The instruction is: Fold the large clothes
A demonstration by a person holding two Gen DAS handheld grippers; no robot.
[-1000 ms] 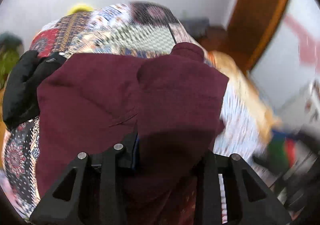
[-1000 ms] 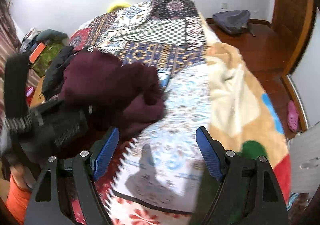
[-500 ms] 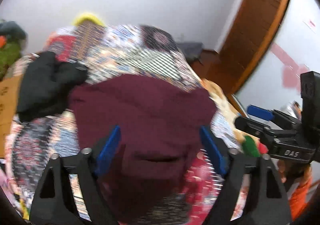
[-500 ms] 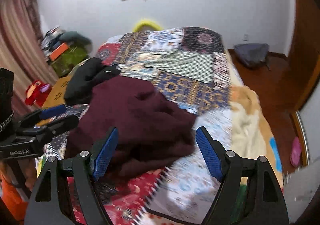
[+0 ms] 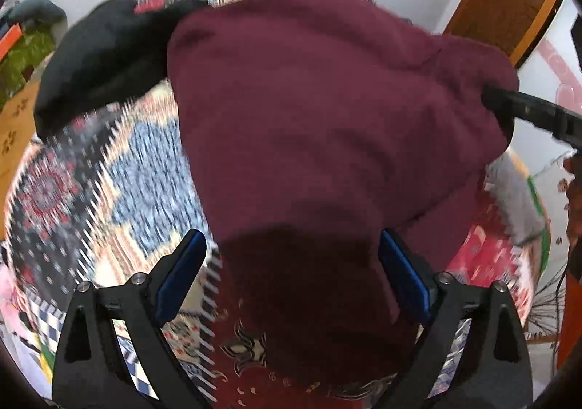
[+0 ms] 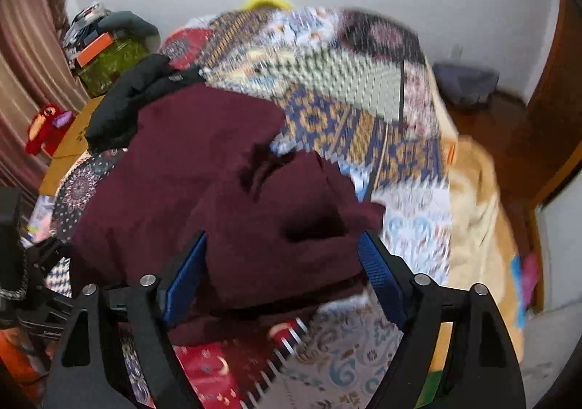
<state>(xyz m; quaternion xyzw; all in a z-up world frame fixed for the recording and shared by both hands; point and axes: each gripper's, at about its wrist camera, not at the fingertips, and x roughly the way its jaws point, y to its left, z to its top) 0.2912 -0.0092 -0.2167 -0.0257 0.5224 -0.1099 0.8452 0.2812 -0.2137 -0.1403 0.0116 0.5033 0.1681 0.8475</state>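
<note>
Both tools stand wide: the left gripper (image 5: 291,263) has just been opening, its blue pads clear of the dark maroon knitted garment (image 5: 327,111) that lies bunched between and beyond them; the right gripper (image 6: 283,274) has also just been widening, its pads on either side of a rumpled fold of the same garment (image 6: 225,183), and whether they touch the cloth I cannot tell.

That garment lies heaped on the patchwork-patterned bedspread (image 6: 349,81), toward the bed's near end. A black padded jacket (image 6: 134,100) lies against it at ten o'clock.

Only the left wrist view shows a black finger of the right gripper (image 5: 527,111) reaching into the maroon cloth at three o'clock. Only the right wrist view shows the cream fleece blanket (image 6: 473,198) at three o'clock, the grey bag (image 6: 465,81) on the wooden floor at two, and the red toy bird (image 6: 45,127) at nine.

Any writing is too blurred to read.
</note>
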